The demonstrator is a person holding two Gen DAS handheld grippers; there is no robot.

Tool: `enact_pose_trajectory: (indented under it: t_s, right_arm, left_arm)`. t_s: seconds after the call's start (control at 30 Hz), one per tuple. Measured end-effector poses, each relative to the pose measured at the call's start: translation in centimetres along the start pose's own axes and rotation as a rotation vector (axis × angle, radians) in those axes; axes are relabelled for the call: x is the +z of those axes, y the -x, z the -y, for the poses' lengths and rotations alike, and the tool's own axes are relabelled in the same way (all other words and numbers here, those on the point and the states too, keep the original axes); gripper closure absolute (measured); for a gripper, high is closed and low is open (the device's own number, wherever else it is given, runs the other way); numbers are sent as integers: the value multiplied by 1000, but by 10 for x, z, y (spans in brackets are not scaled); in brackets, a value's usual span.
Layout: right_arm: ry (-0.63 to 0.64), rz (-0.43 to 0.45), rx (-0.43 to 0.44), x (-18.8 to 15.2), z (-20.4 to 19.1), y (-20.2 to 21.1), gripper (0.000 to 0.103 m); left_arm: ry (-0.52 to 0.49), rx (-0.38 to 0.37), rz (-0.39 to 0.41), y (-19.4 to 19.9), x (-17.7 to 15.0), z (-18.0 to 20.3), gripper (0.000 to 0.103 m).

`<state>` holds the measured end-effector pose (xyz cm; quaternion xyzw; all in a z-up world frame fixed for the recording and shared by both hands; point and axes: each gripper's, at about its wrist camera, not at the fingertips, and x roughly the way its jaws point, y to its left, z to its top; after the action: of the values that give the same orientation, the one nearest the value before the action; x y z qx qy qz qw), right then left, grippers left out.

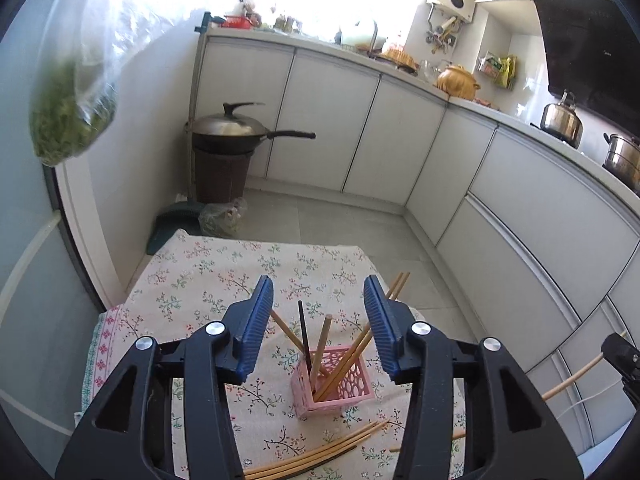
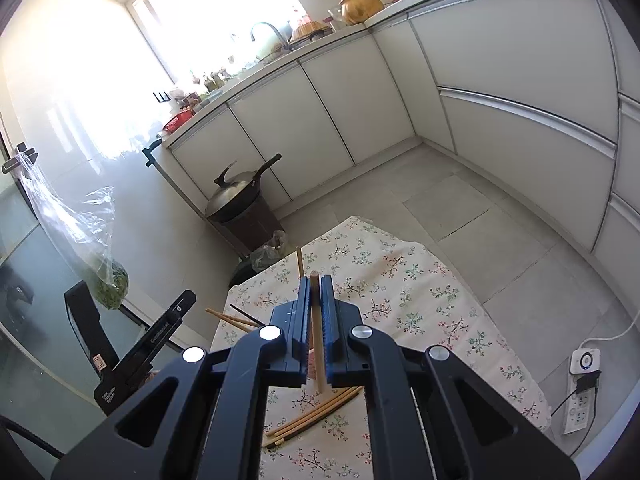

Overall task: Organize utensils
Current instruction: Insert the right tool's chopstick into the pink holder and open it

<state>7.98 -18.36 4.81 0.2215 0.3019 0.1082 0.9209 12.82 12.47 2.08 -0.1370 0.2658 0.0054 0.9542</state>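
A pink lattice holder (image 1: 344,384) stands on the floral tablecloth (image 1: 208,280) with several wooden chopsticks and one black chopstick (image 1: 303,332) leaning in it. My left gripper (image 1: 319,280) hovers just above and behind the holder, open, with its blue pads apart and touching nothing. Loose chopsticks (image 1: 320,454) lie on the cloth near the front edge. My right gripper (image 2: 315,280) is shut on one wooden chopstick (image 2: 318,344) that runs along its pads. Below it lie the loose chopsticks (image 2: 320,410). The holder is mostly hidden behind the right gripper's fingers.
A lidded wok (image 1: 232,128) sits on a brown bin by the wall beyond the table. A plastic bag of greens (image 1: 68,120) hangs at the left. White cabinets (image 1: 400,140) line the back and right. A power strip (image 2: 580,404) lies on the floor at the right.
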Motion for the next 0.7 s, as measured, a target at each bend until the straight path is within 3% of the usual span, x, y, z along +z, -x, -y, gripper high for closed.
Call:
enact_pose_trajectory:
  t_s: [0.13, 0.3, 0.5, 0.7]
  right_arm:
    - [1, 18, -6, 4, -7, -2, 98]
    - [13, 42, -20, 10, -17, -11, 98]
    - [24, 56, -24, 20, -30, -31, 98]
    - [45, 40, -29, 22, -41, -58, 98]
  left_arm:
    - [-9, 8, 12, 15, -2, -1, 51]
    - [-14, 44, 35, 25, -7, -9, 25]
    - [32, 63, 16, 32, -13, -27, 13]
    - [51, 68, 21, 40, -11, -39, 7]
